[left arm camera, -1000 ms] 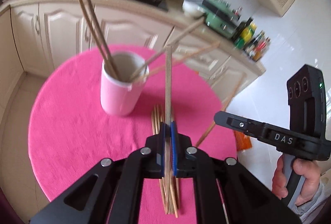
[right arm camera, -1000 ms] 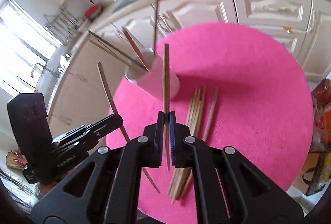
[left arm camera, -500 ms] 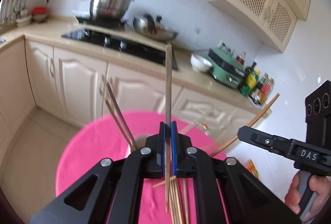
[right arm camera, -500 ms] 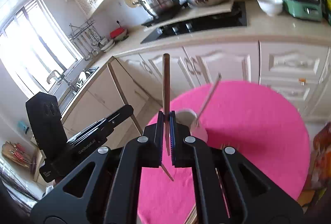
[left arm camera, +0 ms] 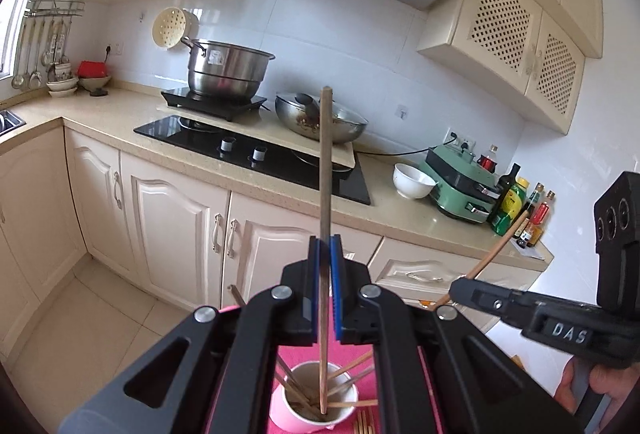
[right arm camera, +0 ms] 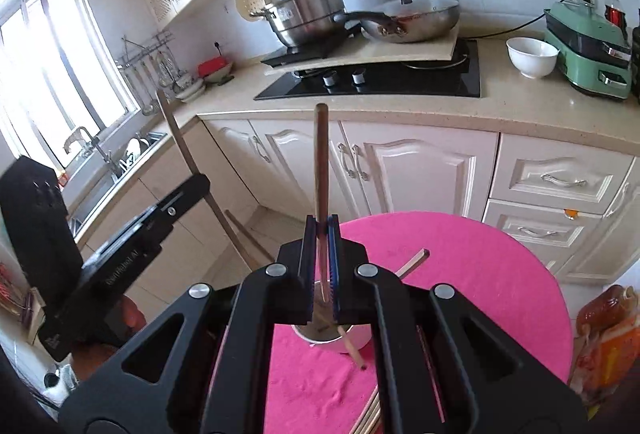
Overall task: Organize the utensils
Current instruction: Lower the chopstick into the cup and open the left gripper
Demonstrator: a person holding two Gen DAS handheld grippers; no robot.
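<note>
Wooden chopstick point(left arm camera: 325, 193), thin & brown, pinched upright by left gripper point(left arm camera: 325, 290), lower tip inside pink cup point(left arm camera: 308, 410) w/ other sticks. Right wrist view: right gripper point(right arm camera: 321, 266) clamps another brown chopstick point(right arm camera: 321, 161) above the cup point(right arm camera: 352, 340) on pink tablecloth point(right arm camera: 480, 274).

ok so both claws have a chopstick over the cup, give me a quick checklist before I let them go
1. Left claw shut on its chopstick: ok.
2. That chopstick's lower tip inside the pink cup: ok.
3. Right claw shut on the second chopstick: ok.
4. Second chopstick's lower tip inside the cup: cannot tell, the claw hides it.
5. Cup upright on the pink table: ok.
6. All loose chopsticks collected: not ok, some lie on the table.
</note>
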